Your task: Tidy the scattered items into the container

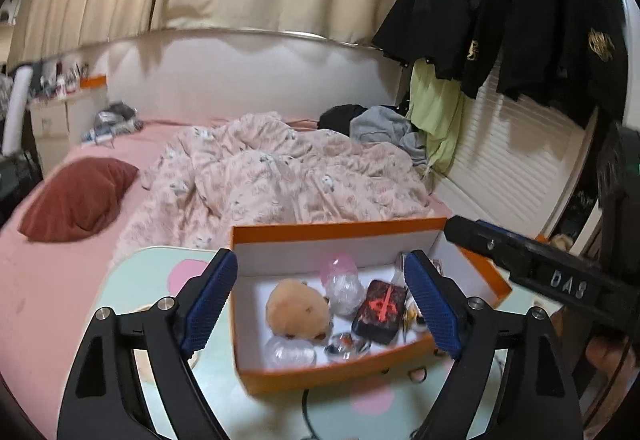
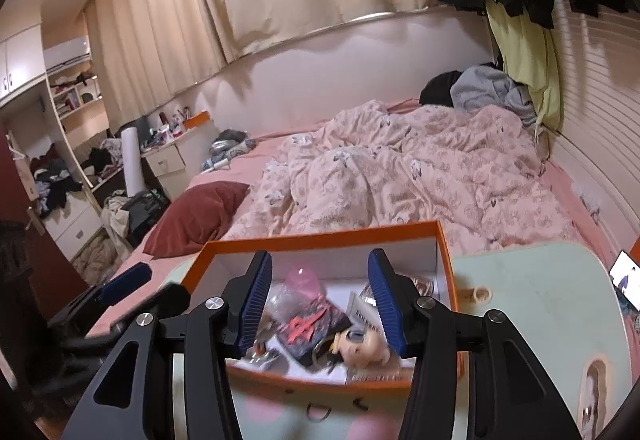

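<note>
The orange box (image 1: 352, 368), white inside, sits on a pale green table (image 1: 160, 260) with pink spots, at the foot of a bed with a pink sheet (image 1: 60, 240) and a crumpled floral duvet (image 1: 280, 176). Its long axis runs across the left wrist view, from lower left to upper right, with the open top facing up and the far wall standing toward the bed. Inside lie a tan plush toy (image 1: 298, 310) at the left, a clear capsule with a pink cap (image 1: 340, 278) behind it, a dark card box with a red mark (image 1: 380, 310) whose long side points away toward the far wall, and another clear capsule (image 1: 290, 354) by the near wall. The left gripper (image 1: 320, 308) hangs above the box with its blue pads spread fully apart and nothing between them. The right gripper (image 2: 320, 304) hovers over the box's right half, its pads partly apart and clear of the contents below; a small doll head (image 2: 362, 348) lies under it near the front wall. A small ring (image 2: 480, 294) rests on the table just beside the box's right end.
</note>
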Motion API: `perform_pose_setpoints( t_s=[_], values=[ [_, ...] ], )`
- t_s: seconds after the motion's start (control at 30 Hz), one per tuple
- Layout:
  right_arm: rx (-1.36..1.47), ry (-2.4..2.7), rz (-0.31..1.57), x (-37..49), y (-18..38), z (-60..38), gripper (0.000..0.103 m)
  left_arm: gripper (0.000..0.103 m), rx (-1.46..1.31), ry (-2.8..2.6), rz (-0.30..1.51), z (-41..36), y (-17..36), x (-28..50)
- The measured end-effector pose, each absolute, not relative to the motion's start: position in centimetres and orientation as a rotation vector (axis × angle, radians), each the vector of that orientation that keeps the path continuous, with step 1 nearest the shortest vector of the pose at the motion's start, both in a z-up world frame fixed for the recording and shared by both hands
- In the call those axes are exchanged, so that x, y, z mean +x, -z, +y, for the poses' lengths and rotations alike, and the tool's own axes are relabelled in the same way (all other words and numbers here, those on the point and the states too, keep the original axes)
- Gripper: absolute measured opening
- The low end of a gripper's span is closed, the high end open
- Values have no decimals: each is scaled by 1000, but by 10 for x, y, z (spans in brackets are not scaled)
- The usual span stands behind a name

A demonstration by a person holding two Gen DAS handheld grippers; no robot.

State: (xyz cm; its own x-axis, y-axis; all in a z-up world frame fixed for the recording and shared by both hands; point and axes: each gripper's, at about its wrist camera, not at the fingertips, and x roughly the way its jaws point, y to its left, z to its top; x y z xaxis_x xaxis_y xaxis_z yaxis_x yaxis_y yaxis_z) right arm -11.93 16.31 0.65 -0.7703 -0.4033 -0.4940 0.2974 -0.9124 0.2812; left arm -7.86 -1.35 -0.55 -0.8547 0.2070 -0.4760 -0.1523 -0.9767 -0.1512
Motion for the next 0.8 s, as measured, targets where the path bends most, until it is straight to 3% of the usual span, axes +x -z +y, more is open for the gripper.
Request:
perform_pose_setpoints(
  t_s=[0.23, 0.37, 0.8],
  values=[
    [816, 2619, -231, -84, -13, 161, 54, 90, -1003, -2682, -95, 8, 20, -53],
    [847, 2674, -165, -60, -10, 166, 57, 90, -1093, -2660, -189, 4, 37, -41],
    [1107, 2666, -79, -48, 56, 163, 59, 90, -1233, -2677, -220, 2, 76, -38]
  ],
)
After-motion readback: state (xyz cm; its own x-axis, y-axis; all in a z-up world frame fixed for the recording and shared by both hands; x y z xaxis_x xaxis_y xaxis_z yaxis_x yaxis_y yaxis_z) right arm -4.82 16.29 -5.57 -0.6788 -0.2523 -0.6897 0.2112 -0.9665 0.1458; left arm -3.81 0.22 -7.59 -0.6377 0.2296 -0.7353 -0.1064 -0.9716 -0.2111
